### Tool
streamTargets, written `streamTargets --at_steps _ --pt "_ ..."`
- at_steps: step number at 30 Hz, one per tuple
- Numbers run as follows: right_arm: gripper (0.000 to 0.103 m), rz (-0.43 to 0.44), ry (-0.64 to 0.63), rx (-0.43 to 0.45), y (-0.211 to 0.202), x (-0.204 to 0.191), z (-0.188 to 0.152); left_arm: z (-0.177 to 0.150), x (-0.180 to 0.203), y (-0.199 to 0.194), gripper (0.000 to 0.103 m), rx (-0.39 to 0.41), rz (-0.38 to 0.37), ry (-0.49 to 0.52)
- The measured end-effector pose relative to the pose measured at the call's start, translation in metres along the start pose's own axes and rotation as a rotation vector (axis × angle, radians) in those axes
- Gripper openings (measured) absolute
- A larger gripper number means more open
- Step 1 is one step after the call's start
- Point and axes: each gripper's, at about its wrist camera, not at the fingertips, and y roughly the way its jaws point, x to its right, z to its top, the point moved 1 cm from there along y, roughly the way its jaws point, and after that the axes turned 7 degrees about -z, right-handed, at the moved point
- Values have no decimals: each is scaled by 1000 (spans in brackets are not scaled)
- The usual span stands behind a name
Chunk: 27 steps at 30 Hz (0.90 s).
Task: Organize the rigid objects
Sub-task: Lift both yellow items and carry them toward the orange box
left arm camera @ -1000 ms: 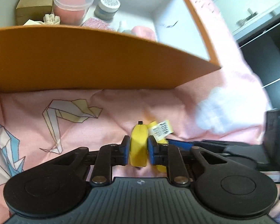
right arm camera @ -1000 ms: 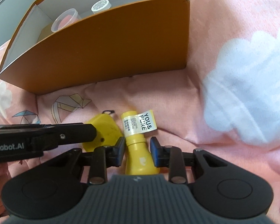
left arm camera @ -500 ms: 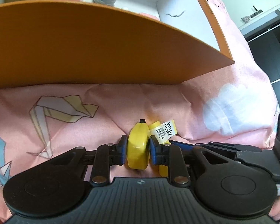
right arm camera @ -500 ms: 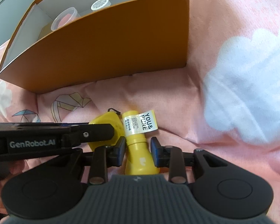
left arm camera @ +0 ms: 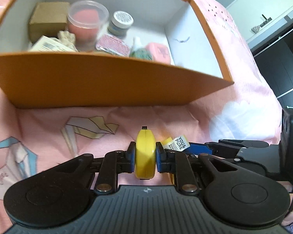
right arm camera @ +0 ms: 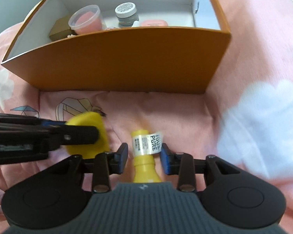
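My left gripper point(left arm camera: 145, 155) is shut on a flat yellow case point(left arm camera: 145, 154), held on edge above the pink sheet; the case also shows in the right wrist view point(right arm camera: 89, 134). My right gripper point(right arm camera: 144, 154) has its jaws apart around a yellow bottle point(right arm camera: 144, 165) with a white "YOU & PURE" tag point(right arm camera: 148, 142). The pads do not touch the bottle. The orange box point(left arm camera: 107, 81) stands just beyond, open at the top. The bottle's tag point(left arm camera: 176, 143) shows in the left wrist view, to the right of the case.
Inside the box point(right arm camera: 127, 62) are a clear tub with a pink sponge point(left arm camera: 87, 21), a grey-lidded jar point(left arm camera: 120, 22), a brown carton point(left arm camera: 48, 19), a pink case point(left arm camera: 159, 51) and other small items. The pink printed bedsheet point(right arm camera: 244, 58) lies all around. Dark furniture point(left arm camera: 283, 58) stands far right.
Both grippers have risen, so the inside of the box shows more. The yellow case is lifted off the sheet. My right gripper's jaws have opened wider around the bottle.
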Motion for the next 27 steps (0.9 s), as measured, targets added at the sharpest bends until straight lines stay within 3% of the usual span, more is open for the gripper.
streamTargets --at_steps 4,9,13,16,18,27 --pt "36 -68 -30 39 -11 -4 4 1 -2 -10 22 11 1 -7" --pt "35 -24 -63 70 -23 -7 6 1 2 -7 22 1 -3 7" --pt "34 -44 -86 15 -5 -12 6 1 0 -6 22 -4 11 -5" --pt "25 -46 -75 -21 9 -11 4 1 -2 -5 22 -11 14 -7" --pt "24 -45 -71 -25 12 -11 2 1 -1 -4 22 -15 13 -2" --pt "21 -11 -37 30 -19 -2 1 2 10 -19 22 6 10 26"
